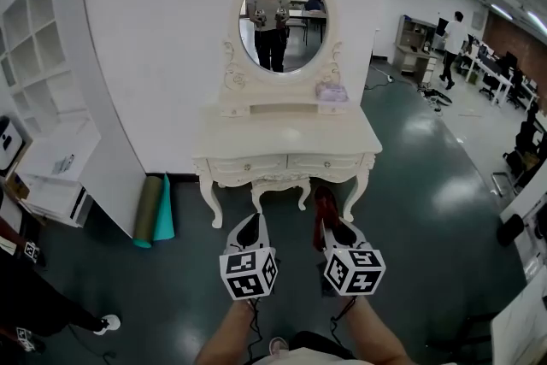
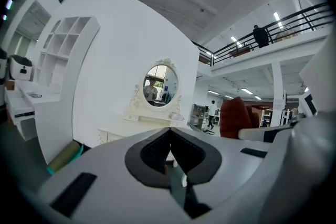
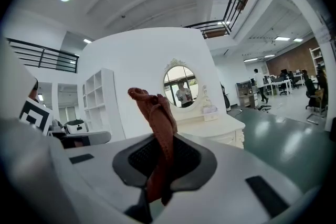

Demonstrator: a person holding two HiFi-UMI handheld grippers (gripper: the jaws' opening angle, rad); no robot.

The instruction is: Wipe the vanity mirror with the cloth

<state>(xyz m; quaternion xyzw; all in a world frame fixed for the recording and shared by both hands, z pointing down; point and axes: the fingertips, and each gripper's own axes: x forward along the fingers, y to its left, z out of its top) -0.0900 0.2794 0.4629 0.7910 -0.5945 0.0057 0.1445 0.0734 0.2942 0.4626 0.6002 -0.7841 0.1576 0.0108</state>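
Floor (image 1: pixel 427 175) first: dark green and glossy, running up to a white wall (image 1: pixel 154 38) behind the bench (image 1: pixel 286 137). We stand in front of the bench, well apart from it. It is cream with carved legs, and the oval vanity mirror (image 1: pixel 282 13) stands upright at its back edge, showing a person's reflection.

Left of the bench is a white shelf unit (image 1: pixel 43 55), and two rolled mats (image 1: pixel 155 209) stand on end between it and the bench. Far to the right of the bench are office desks (image 1: pixel 500 73) and a person (image 1: pixel 450 47).

Two drawers (image 1: pixel 248 164) in the bench front sit closed — a small pinkish box (image 1: pixel 332 92) rests on the bench's raised back ledge, at its right end.

Our left claw (image 1: pixel 249 225) has its jaws pressed together, pad to pad. Our right claw (image 1: pixel 327 223) is clamped on the reddish cloth (image 1: pixel 324 208), which sticks up past the jaws — short of the bench, clear of the mirror.
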